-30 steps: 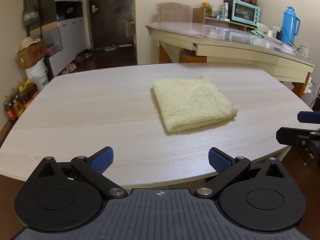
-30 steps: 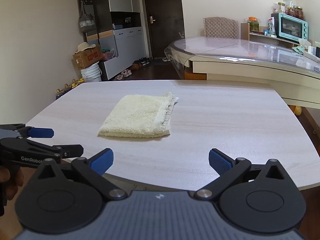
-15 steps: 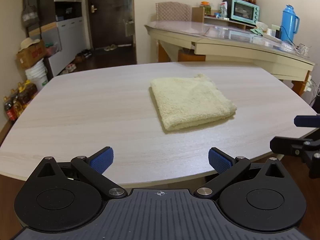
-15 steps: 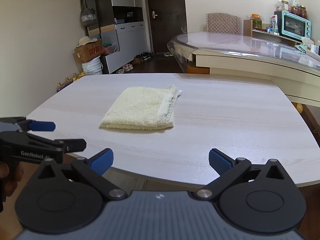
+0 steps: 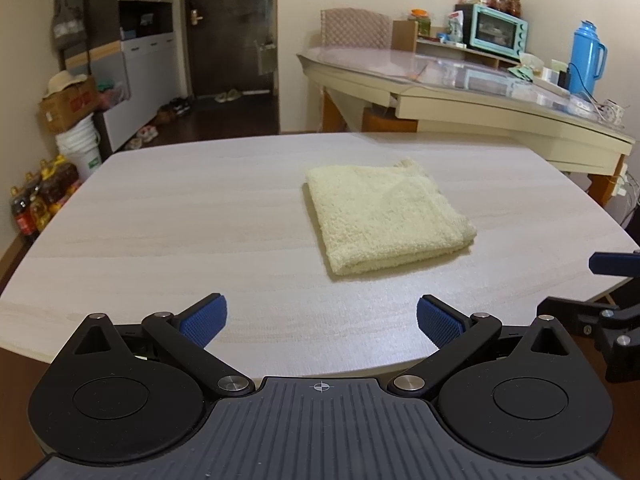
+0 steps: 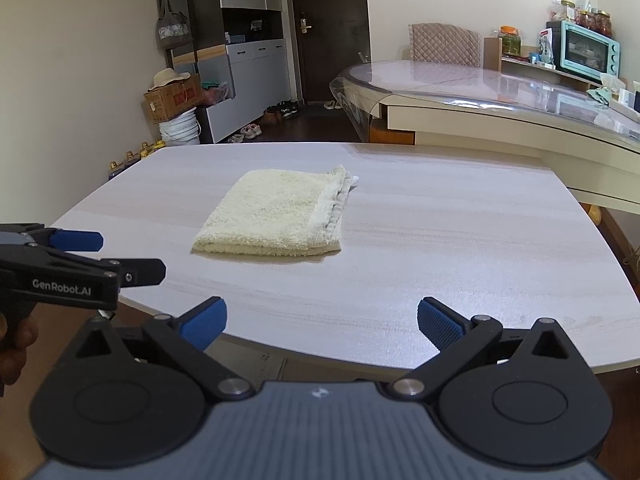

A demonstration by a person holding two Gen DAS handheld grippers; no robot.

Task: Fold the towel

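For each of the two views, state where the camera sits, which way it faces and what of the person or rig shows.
Left wrist: on the left gripper, facing the towel; right gripper at the right edge.
Right wrist: on the right gripper, facing the towel; left gripper and a hand at left.
Shared: towel, table, both grippers.

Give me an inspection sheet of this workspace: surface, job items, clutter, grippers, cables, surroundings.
Surface: pale wood-grain table, no stains seen.
Job's things: cream terry towel, folded into a compact square, lying flat mid-table, layered edges on its right side in the right wrist view.
Clutter: nothing seen on the table.
Grippers: left gripper and right gripper, jaws open, both empty, short of the towel at the near edge.
Cables: wires by the blue plastic thermos on the glass-topped counter.
Surroundings: teal toaster oven, dark door.
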